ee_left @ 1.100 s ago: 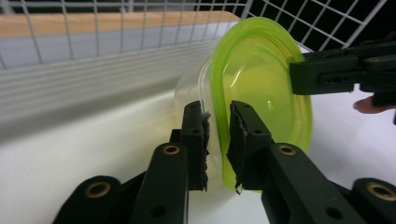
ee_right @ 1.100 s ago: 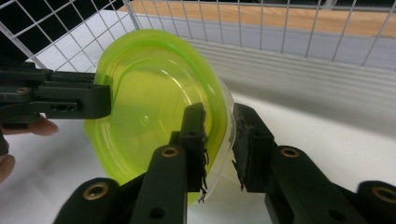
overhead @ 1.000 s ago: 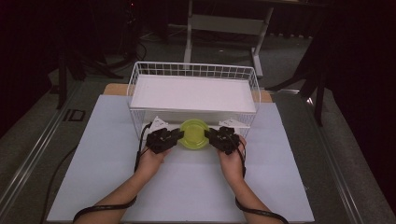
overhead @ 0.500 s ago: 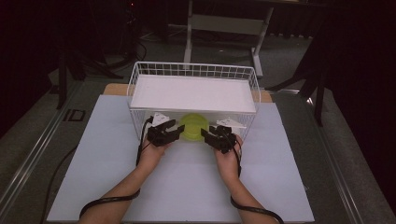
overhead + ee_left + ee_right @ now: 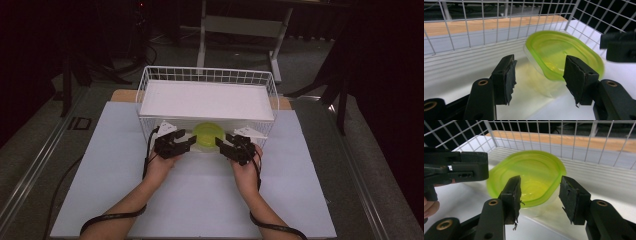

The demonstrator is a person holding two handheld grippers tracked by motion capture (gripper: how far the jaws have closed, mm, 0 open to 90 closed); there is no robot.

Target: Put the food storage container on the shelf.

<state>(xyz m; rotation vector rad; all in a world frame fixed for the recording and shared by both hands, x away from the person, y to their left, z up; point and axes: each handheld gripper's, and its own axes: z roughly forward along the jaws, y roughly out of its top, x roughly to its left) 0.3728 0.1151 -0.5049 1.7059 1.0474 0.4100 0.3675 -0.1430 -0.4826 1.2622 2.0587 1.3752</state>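
Two grippers flank a yellow-green lidded container (image 5: 208,136) that sits on the white floor inside a white wire basket (image 5: 150,85), close against the basket's near wall. In the high view the left gripper (image 5: 186,142) is just beside the container on its left, and the right gripper (image 5: 221,144) is just beside it on its right, each held in a hand that comes up from the near edge of the desk (image 5: 105,170). Both sets of jaws have just been opening and now stand released, with no pad pressing on the container. In the left gripper view (image 5: 539,75) the container (image 5: 564,56) lies ahead of the jaws and off toward the right-hand one, whose pad overlaps its near rim in the picture; whether that pad touches the rim I cannot tell. In the right gripper view (image 5: 540,195) the container (image 5: 531,173) lies ahead of the gap between the two jaws, its clear lower body showing under the green lid, and the other gripper's black body stands just beside the container at the picture's left. Behind the container the basket's far wire wall rises, and past it a wooden strip of the desk shows. White sheeting covers the desk around the basket.
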